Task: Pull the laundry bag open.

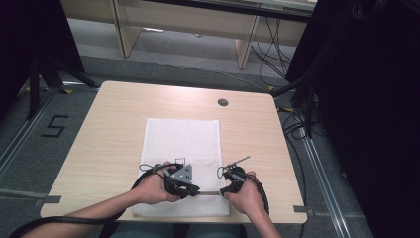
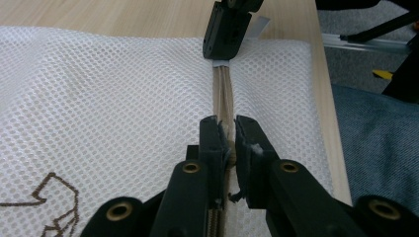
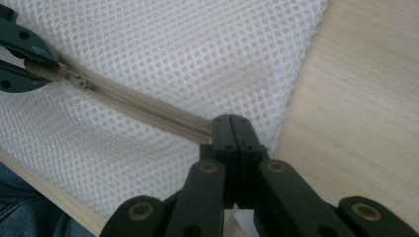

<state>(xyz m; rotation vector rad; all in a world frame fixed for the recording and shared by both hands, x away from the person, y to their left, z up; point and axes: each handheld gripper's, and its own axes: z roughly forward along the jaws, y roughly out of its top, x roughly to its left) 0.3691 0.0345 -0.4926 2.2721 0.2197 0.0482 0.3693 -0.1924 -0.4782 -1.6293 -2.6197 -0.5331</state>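
Mesh bag (image 1: 182,163), white, lies flat on the worktop (image 1: 109,134) near the person's edge, with a beige zipper (image 1: 209,193) running across its near end.

Left side: the left tongs (image 1: 194,190) reach in from the left and are clamped on the zipper's slider end. In the left gripper view the left tongs (image 2: 228,133) stand nearly together, with the zipper tape and a small pull (image 2: 230,157) pinched between the pads. A brown embroidered line mark (image 2: 54,197) sits on the mesh to the left of them.

Centre: the zipper (image 3: 143,111) runs taut and straight between the two grips, and the teeth appear meshed along the visible length.

Right side: the right tongs (image 1: 223,192) are clenched fully on the far end of the zipper tape, at the corner of the bag, just beside bare worktop. In the right gripper view the right tongs (image 3: 236,129) show no gap at all.

Risks, as judged:
- The left grip may hold tape along with the pull; dragging then bunches the mesh instead of running the slider.
- The right grip sits on a thin edge of fabric; a hard pull could slip it free, and the bag would slide across the worktop.
- Loose mesh lies close beside the teeth and could snag in the slider.
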